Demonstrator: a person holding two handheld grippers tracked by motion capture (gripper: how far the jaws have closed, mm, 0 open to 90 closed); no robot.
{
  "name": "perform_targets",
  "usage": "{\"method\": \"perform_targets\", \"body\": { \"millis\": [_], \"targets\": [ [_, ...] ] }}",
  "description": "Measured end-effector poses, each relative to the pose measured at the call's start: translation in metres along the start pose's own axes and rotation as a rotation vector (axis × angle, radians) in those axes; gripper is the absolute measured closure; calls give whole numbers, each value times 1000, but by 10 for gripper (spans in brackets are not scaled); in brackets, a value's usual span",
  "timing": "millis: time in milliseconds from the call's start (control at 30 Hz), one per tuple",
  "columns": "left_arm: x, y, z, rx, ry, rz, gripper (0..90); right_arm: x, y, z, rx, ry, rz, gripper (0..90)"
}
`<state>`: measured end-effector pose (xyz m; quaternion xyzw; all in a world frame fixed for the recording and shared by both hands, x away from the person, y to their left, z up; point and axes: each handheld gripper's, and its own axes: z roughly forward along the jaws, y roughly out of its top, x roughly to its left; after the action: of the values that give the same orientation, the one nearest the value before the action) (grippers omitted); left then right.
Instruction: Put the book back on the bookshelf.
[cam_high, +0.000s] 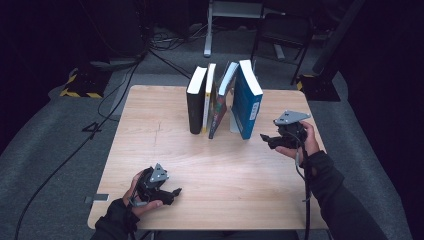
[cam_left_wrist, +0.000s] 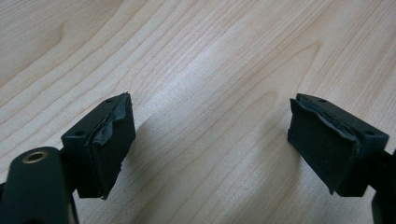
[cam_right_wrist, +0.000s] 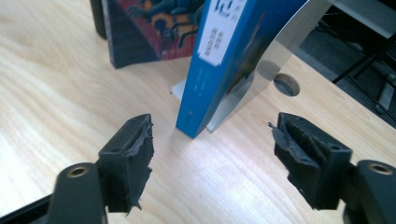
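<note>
Several books stand in a row at the back of the wooden table (cam_high: 150, 130): a black book (cam_high: 196, 102), a thin white one (cam_high: 209, 95), a colourful one (cam_high: 220, 102) and a blue book (cam_high: 247, 100). The blue book (cam_right_wrist: 224, 60) leans on a metal bookend (cam_right_wrist: 275, 60). My right gripper (cam_high: 266, 139) is just right of the blue book and points at it. In its own view the right gripper (cam_right_wrist: 212, 154) is open, with the book's lower corner beyond the pads and apart from them. My left gripper (cam_high: 174, 193) rests near the front left, open (cam_left_wrist: 210, 140) over bare wood.
A round hole (cam_right_wrist: 286, 85) pierces the tabletop behind the bookend. Beyond the table are a dark chair (cam_high: 282, 35), a desk leg (cam_high: 207, 35), floor cables (cam_high: 120, 90) and a yellow-black striped base (cam_high: 80, 85). Bare wood lies between the two grippers.
</note>
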<state>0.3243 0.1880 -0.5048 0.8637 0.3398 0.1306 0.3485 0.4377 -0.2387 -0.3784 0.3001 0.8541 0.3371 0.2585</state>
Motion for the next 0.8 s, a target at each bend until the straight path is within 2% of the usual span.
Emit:
{"method": "perform_targets", "body": {
  "millis": [133,300,367,467,800],
  "targets": [
    [0,0,0,0,0,0,148,2,-4,-5,7,6,-20,267],
    [0,0,0,0,0,0,149,6,-10,-10,36,-17,-46,237],
    [0,0,0,0,0,1,149,7,-14,-12,38,-8,-51,226],
    [0,0,0,0,0,0,149,11,-19,-13,60,-35,-72,203],
    [0,0,0,0,0,0,149,18,-41,-18,96,-29,-96,204]
  ]
}}
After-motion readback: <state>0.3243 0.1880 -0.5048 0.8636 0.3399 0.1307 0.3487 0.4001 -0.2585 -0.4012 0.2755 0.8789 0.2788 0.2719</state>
